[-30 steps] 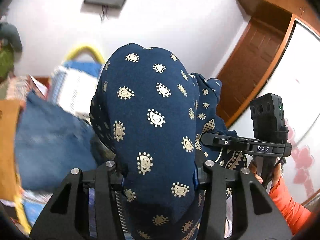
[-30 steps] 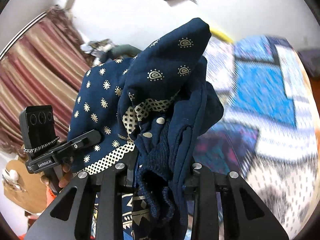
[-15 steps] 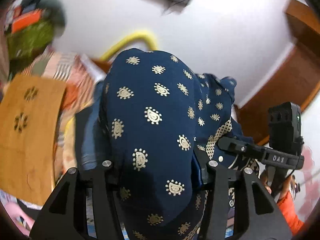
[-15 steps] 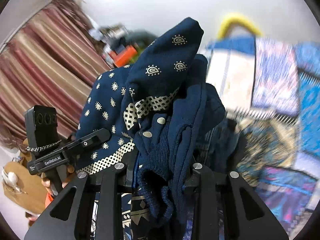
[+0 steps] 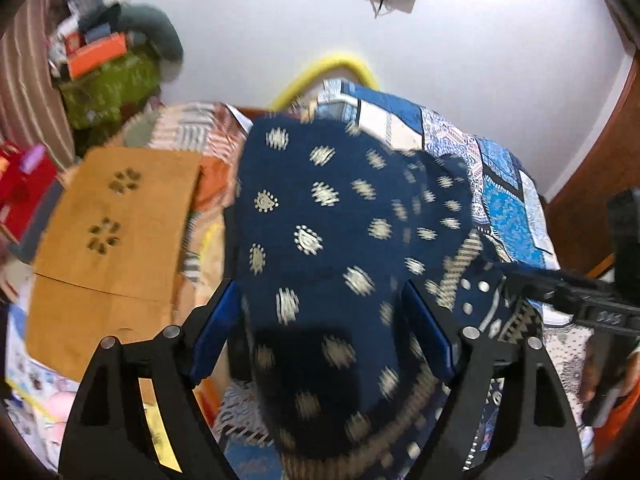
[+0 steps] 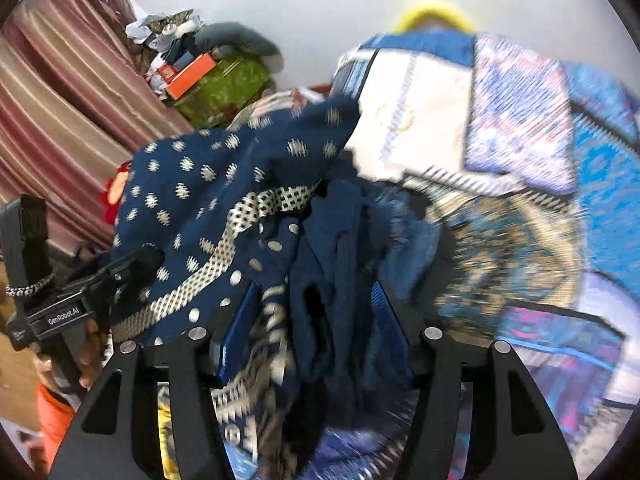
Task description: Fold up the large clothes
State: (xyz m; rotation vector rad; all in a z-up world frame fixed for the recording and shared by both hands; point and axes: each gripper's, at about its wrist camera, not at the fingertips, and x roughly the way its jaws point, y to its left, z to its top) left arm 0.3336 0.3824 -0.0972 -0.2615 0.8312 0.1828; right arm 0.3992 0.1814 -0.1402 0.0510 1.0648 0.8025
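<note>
Left hand-held gripper (image 5: 320,320) and right hand-held gripper (image 6: 316,328) are both opening, pads parting from the navy printed garment (image 5: 340,220) bunched between them. It is draping forward onto the patchwork-covered bed (image 5: 508,184), crowded by a folded mustard cloth (image 5: 112,240) alongside.

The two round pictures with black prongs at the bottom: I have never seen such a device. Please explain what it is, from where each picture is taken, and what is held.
There is no robot. A person carries a hand-held gripper in each hand, each with a wide-angle camera looking along its two black fingers. One picture is from the left hand-held gripper, the other from the right hand-held gripper. Between each pair of fingers hangs the dark blue garment with cream motifs. Both jaws are opening, so the cloth is being released, not squeezed. Underneath lies a bed with a blue patchwork cover; a folded mustard-brown cloth lies to the left.
</note>
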